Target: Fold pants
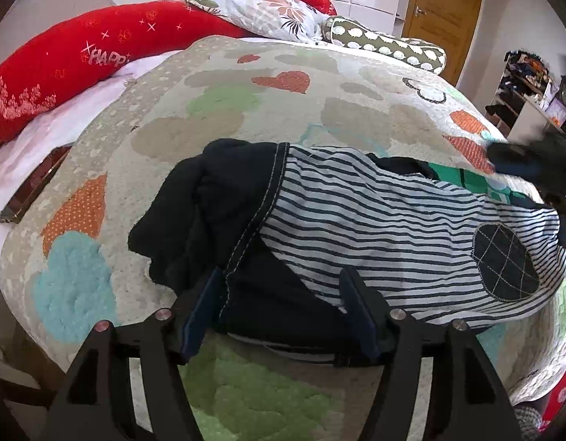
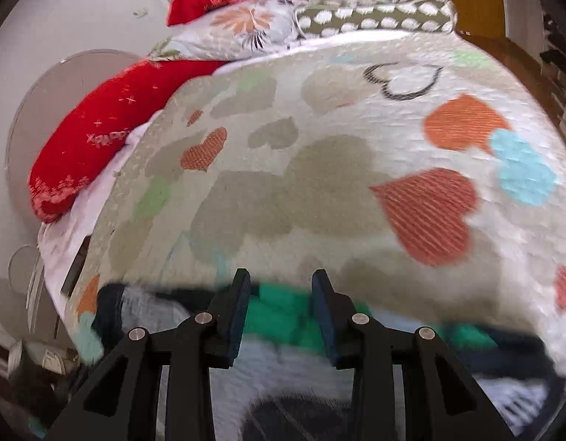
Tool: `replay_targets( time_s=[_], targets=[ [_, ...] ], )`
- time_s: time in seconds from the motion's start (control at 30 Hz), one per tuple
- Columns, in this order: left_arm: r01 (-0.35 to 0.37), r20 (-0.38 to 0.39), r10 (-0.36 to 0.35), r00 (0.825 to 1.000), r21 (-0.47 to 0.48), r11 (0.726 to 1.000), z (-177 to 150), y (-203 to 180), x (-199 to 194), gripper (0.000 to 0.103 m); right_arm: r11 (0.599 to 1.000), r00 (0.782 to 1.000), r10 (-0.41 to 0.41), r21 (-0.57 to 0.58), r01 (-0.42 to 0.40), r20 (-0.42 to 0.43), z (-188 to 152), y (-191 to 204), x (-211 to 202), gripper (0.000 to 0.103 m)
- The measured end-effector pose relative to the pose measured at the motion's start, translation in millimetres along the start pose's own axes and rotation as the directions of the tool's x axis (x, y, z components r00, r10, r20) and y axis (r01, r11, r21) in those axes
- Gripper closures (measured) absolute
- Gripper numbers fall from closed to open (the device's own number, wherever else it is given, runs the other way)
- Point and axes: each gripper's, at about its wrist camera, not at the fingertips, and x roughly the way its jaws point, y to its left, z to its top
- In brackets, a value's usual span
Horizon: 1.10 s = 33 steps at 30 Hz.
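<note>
Striped pants bunched on a heart-patterned quilt, a gripper over each end.

The quilt (image 1: 217,84) covers the bed, printed with orange, green and blue hearts. Along its far edge lies a long red pillow (image 1: 73,58) with the readable letters "HAPP". The pants (image 1: 375,213), white with dark stripes, dark cuff fabric and a round dark patch, lie crumpled mid-quilt. The left gripper (image 1: 283,312) stands with jaws apart astride the dark hem, pads not pressing it. The right gripper (image 2: 281,316) hovers with jaws apart above blurred green and grey cloth, gripping nothing.
</note>
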Motion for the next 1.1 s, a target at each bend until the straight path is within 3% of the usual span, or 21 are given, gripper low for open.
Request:
replay_targets(
  time_s=[0.07,0.2,0.33,0.47,0.57,0.63,0.73,1.1],
  targets=[
    [-0.003,-0.006,0.003,1.0,-0.006,1.0,1.1,-0.6,-3.8,0.037,1.0,1.0,0.022,-0.009,-0.022,0.021,-24.1,-9.0,-28.3,0.065],
    [0.017,0.011,-0.016,1.0,-0.059,0.998,7.8,2.1,-25.0,0.037,0.997,0.995,0.064,0.031,-0.066,0.075,-77.0,-43.4,-69.2,0.048],
    [0.032,0.028,-0.031,0.999,-0.044,0.999,16.4,-10.9,-43.8,0.037,0.986,0.989,-0.098,0.147,0.081,0.114,-107.7,-91.1,-81.8,0.048],
    [0.001,0.017,-0.002,1.0,0.057,0.998,12.7,-47.1,-36.3,0.037,0.952,0.962,-0.126,0.301,0.048,0.244,-116.0,-125.6,-115.7,0.048],
    [-0.013,-0.033,0.017,0.999,0.131,0.991,0.5,-72.0,-15.3,0.037,0.951,0.924,-0.223,0.277,0.136,0.312,-115.2,-118.6,-132.3,0.043],
    [-0.05,-0.058,0.06,0.996,0.172,0.984,-7.0,-81.8,-4.2,0.037,0.952,0.915,-0.242,0.259,0.161,0.322,-115.5,-114.0,-133.8,0.041],
    [-0.078,-0.044,0.088,0.995,0.197,0.977,-8.9,-86.8,-4.0,0.037,0.949,0.91,-0.264,0.257,0.185,0.319,-119.2,-114.0,-131.5,0.041],
    [-0.054,0.037,0.049,0.998,0.152,0.987,3.6,-88.9,-54.3,0.037,0.941,0.917,-0.263,0.288,0.176,0.3,-127.8,-119.5,-125.8,0.041]
  ],
)
